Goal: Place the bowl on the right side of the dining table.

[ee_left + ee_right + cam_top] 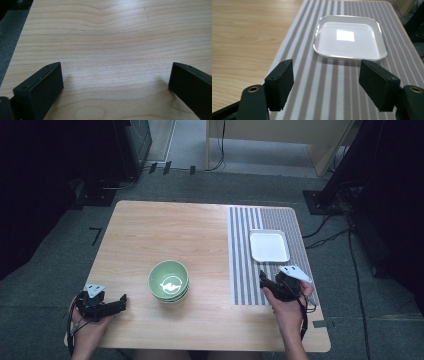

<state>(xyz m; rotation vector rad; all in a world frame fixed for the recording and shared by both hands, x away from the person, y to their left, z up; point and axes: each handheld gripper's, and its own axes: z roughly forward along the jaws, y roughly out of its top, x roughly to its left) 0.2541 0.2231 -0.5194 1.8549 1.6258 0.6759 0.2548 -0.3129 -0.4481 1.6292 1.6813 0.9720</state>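
Observation:
A stack of green bowls point(169, 281) stands near the middle front of the wooden table point(160, 232). A white square plate point(269, 245) point(350, 37) lies on a grey striped mat point(245, 265) point(329, 82) at the right. My left gripper point(120, 302) point(116, 80) rests low over bare wood at the front left, left of the bowls, open with nothing between its jaws. My right gripper point(265, 281) point(325, 85) hovers over the mat's near end, pointing at the plate just beyond it, open and empty.
Dark floor surrounds the table, with black stands and cables point(325, 237) at the right and back left. A light wooden cabinet point(280, 140) stands behind. The table's front edge lies close under both forearms.

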